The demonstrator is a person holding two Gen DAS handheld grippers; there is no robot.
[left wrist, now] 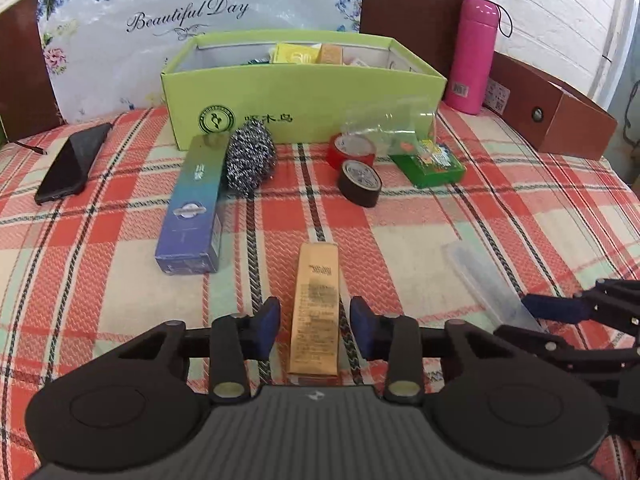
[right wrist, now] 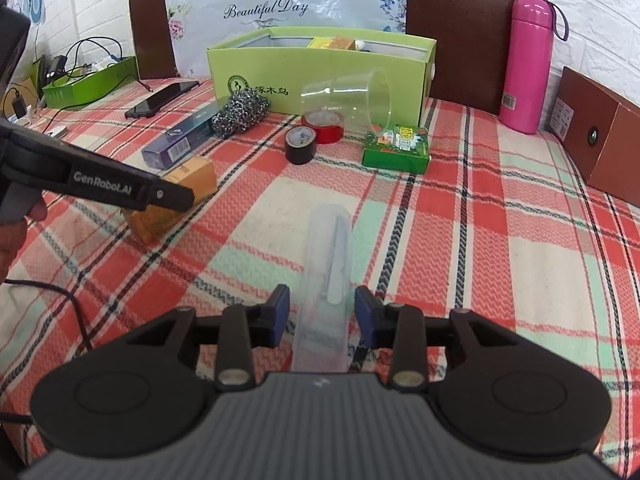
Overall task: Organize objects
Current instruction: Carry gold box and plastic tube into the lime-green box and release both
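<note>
On the red-and-green plaid cloth (left wrist: 420, 240), from left to right, lie a black phone (left wrist: 72, 164), a long blue-purple carton (left wrist: 194, 204), a steel-wool scourer (left wrist: 250, 156), two tape rolls and a tipped clear plastic cup (left wrist: 390, 128), all strewn before the open green cardboard box (left wrist: 304, 96) where they probably belong. Nearer, the left gripper (left wrist: 315, 320) straddles a slim gold carton (left wrist: 316, 312), jaws narrowly parted, pads just clear of its sides. Further right, the right gripper (right wrist: 322, 312) likewise brackets a frosted translucent case (right wrist: 326, 280) without pressing it.
</note>
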